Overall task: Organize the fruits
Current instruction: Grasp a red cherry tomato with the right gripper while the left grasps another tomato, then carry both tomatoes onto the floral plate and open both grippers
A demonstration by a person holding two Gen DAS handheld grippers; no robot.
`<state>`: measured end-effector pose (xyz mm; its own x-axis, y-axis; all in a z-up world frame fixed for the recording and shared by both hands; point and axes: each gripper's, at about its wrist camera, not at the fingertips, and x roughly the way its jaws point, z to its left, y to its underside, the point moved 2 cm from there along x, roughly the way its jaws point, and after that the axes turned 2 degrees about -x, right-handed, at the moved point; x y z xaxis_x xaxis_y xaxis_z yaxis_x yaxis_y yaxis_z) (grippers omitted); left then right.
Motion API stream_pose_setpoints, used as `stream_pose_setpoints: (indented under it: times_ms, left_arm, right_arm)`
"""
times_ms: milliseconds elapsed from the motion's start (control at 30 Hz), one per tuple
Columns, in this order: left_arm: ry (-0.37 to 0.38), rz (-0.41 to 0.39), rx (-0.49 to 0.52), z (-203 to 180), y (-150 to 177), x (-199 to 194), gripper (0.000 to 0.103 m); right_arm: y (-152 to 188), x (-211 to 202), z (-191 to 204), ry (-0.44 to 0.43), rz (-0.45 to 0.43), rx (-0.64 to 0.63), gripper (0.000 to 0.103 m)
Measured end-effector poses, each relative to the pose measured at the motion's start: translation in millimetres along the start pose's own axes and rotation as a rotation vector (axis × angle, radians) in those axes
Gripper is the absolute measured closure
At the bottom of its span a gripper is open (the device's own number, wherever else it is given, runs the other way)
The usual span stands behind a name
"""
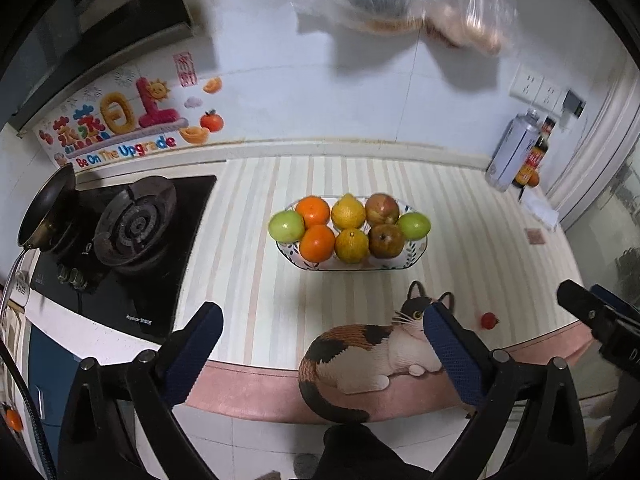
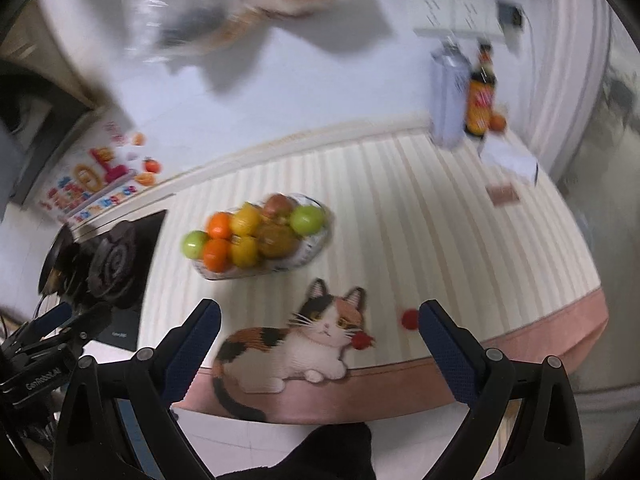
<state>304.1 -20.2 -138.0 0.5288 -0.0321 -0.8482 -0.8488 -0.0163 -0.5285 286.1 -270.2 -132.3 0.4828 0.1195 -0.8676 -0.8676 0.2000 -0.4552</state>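
An oval patterned plate [image 1: 418,249] on the striped counter holds several fruits in two rows: green apples [image 1: 285,226], oranges [image 1: 317,242], lemons [image 1: 349,213] and reddish apples [image 1: 385,240]. The plate also shows in the blurred right wrist view [image 2: 316,240]. My left gripper [image 1: 322,330] is open and empty, held back at the counter's front edge, well short of the plate. My right gripper [image 2: 320,322] is open and empty, also held back over the front edge. A small red fruit [image 1: 489,320] lies on the counter right of the cat picture and shows in the right wrist view [image 2: 410,318] beside the right fingertip.
A gas stove [image 1: 136,224] with a pan [image 1: 48,208] is at the left. A spray can [image 1: 512,152] and a dark bottle [image 1: 534,156] stand at the back right. A plastic bag [image 1: 404,0] hangs on the wall above. A cat picture [image 1: 360,356] marks the mat's front.
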Motion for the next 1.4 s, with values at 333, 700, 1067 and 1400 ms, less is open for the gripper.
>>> stream_pose_setpoints:
  times_ms: [333,700,1067,1400]
  left_arm:
    - [-0.060,0.211,0.137,-68.6,16.5,126.8,0.000]
    - [0.015,0.430,0.287,-145.2,40.2,217.0,0.001]
    - [0.189,0.558,0.394,-205.8,73.7,232.6,0.038]
    - [0.220,0.572,0.463,-233.5,94.2,233.5,0.075]
  right_arm:
    - [24.9,140.8,-100.4,0.047,0.191,0.193,0.031]
    - [49.0,218.0,-127.5,0.069,0.293,0.157,0.070]
    - [62.2,190.6,-163.2,0.103,0.265,0.236,0.070]
    - [77.4,184.1,-175.1,0.109,0.267,0.279,0.070]
